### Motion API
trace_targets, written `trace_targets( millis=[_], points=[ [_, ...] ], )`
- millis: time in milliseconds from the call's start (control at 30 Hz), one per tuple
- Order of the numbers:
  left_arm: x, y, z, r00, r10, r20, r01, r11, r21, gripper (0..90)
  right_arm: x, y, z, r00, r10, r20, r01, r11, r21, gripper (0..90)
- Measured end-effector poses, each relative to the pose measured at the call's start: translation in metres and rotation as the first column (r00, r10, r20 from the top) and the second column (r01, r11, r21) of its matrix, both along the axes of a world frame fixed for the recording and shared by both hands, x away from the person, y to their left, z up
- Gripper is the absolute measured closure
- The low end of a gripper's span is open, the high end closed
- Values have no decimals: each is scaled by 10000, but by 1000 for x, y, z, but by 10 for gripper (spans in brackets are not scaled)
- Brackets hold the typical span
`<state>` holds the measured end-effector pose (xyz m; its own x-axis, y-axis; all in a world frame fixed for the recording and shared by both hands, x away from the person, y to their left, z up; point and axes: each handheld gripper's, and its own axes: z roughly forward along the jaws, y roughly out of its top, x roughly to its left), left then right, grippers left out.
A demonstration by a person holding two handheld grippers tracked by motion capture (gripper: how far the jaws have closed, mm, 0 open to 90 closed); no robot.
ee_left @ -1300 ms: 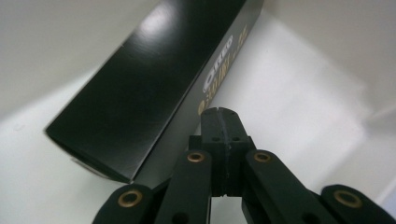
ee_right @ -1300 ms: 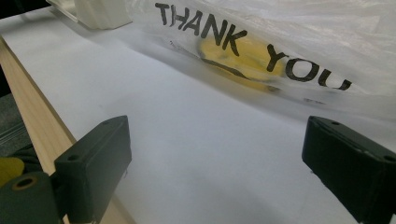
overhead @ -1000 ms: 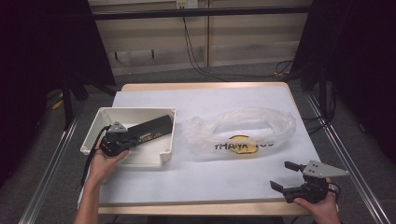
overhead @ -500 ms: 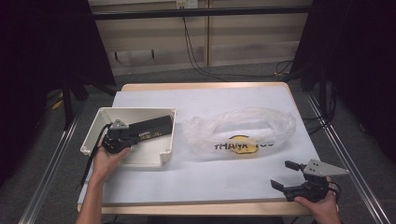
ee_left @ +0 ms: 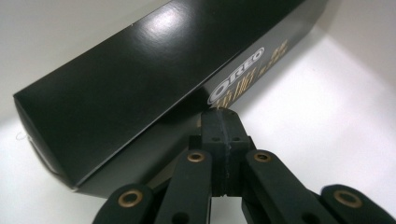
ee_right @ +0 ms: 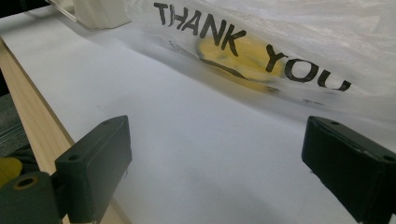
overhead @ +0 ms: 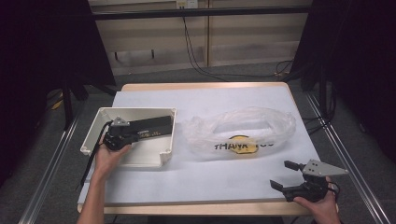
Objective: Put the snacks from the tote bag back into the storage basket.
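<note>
Now my left gripper [overhead: 122, 135] pinches its fingers together against the Oreo box [overhead: 150, 129] in the tray [overhead: 164, 154], right gripper [overhead: 286, 175] wide.

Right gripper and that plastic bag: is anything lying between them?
Nothing: in the right gripper view, bare white table cover separates the open right gripper from the plastic bag.

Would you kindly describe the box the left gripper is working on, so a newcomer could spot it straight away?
Start at the white table and find the white tray on its left side. Inside lies a long black Oreo box, with the left gripper at its near end. It is the dark item there; the neighbouring plastic bag is clear and crumpled.
</note>
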<state>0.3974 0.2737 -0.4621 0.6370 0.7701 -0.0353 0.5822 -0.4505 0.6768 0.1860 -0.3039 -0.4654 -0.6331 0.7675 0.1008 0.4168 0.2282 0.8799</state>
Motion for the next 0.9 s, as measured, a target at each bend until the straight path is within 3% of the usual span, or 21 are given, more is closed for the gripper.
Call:
trace_targets(
  millis=[133,233,367,433,567,900],
  points=[
    [4,-3,-2,10000,-32,2,32,10000,56,900,-1,1,0,10000,67,34,-67,10000,-51,79],
    [7,-6,-3,9998,-132,-138,130,9998,-133,900,-1,2,0,10000,60,14,-60,10000,-76,79],
    [10,-10,-2,9999,-129,-36,129,9999,-19,900,-1,1,0,10000,69,28,-69,10000,-69,79],
    [13,-10,-2,10000,-35,50,36,9998,-213,900,-1,1,0,10000,67,20,-67,10000,-67,79],
    [16,-11,-3,10000,-10,17,10,10000,-74,900,-2,1,0,10000,68,32,-67,10000,-71,79],
    [18,-12,-4,10000,56,61,-54,9997,-253,900,-1,2,0,10000,82,38,-82,9999,-89,79]
  ],
)
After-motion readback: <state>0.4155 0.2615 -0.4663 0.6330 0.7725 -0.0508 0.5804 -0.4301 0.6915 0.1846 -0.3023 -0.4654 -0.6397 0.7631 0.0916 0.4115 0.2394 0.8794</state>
